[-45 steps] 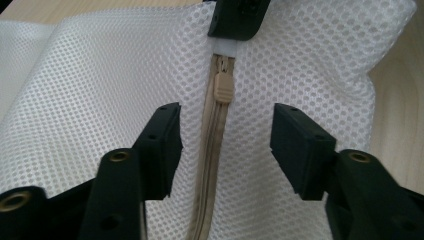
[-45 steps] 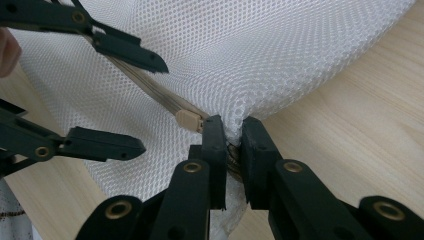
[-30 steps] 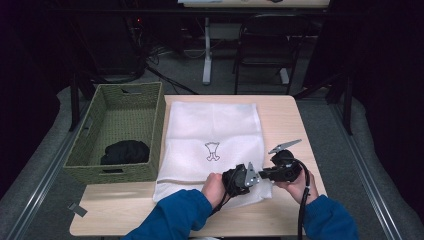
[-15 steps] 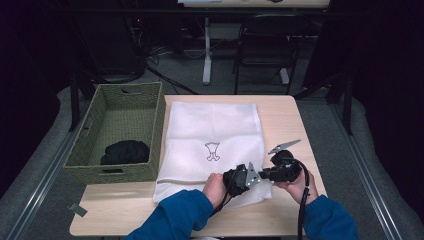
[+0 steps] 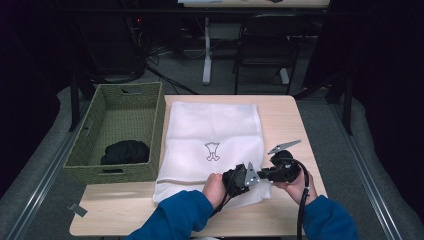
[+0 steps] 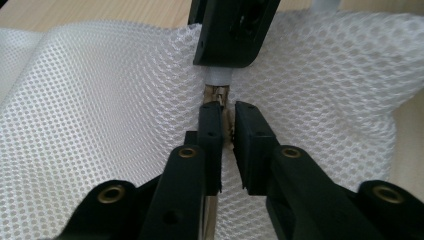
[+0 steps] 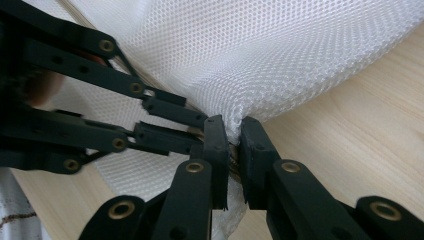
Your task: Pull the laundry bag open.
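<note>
A white mesh laundry bag (image 5: 215,130) lies flat on the wooden table (image 5: 290,120), a small dark emblem at its middle. Both grippers meet at its near right corner. My left gripper (image 5: 259,176) points right; in the left gripper view its jaws (image 6: 227,112) stand almost together on the brass zipper slider (image 6: 220,95). They have just been opening slightly, with the slider still between them. From the right, my right gripper (image 5: 267,174) is shut on the bag's bunched mesh corner (image 7: 235,122), facing the left one. Mesh hides the rest of the zipper.
A woven green basket (image 5: 90,135) stands left of the bag with a black garment (image 5: 125,151) inside. Bare table runs along the bag's right side and near edge. Chairs and desk legs stand beyond the far edge.
</note>
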`<state>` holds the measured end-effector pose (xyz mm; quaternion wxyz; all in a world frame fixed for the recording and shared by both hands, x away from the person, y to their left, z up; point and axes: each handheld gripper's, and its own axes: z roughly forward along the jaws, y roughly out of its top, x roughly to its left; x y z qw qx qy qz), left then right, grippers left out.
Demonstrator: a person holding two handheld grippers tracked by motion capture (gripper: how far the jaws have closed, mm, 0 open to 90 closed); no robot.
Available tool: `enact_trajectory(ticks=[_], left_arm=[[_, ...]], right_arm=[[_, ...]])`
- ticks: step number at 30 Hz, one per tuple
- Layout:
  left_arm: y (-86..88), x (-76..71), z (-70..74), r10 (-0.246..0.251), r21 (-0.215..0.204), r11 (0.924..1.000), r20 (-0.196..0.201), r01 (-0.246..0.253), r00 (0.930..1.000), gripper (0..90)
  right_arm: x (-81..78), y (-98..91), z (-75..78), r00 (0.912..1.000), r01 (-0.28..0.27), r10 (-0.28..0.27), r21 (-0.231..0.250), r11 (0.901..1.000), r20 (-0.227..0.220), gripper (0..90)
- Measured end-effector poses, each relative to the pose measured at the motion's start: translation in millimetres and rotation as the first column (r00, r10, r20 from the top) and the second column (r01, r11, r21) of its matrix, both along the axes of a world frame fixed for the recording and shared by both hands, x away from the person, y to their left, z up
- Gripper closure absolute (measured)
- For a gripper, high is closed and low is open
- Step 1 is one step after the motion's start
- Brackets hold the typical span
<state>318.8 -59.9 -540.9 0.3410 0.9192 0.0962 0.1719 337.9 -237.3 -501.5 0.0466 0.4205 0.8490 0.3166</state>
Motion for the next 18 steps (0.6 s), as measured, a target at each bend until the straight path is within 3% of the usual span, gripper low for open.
enact_trajectory(ticks=[5, 10, 18], left_arm=[[-2.2, -0.9, -2.5, 0.019, 0.009, 0.9998, 0.019, -0.019, 0.9996, 84.9], [-1.2, 0.3, -4.0, 0.042, -0.016, 0.9990, 0.005, -0.042, 0.9991, 87.0], [0.5, 1.8, -2.3, 0.046, -0.007, 0.9989, -0.030, -0.046, 0.9985, 87.4]], right_arm=[[0.0, 0.6, 0.0, 1.0000, -0.004, 0.004, -0.006, 1.0000, 0.002, 84.2], [-0.5, 0.5, 1.3, 0.9999, -0.004, 0.004, -0.014, 0.9999, 0.013, 84.3], [-0.6, 1.0, -0.2, 0.9998, 0.002, -0.001, -0.044, 0.9990, 0.019, 84.4]])
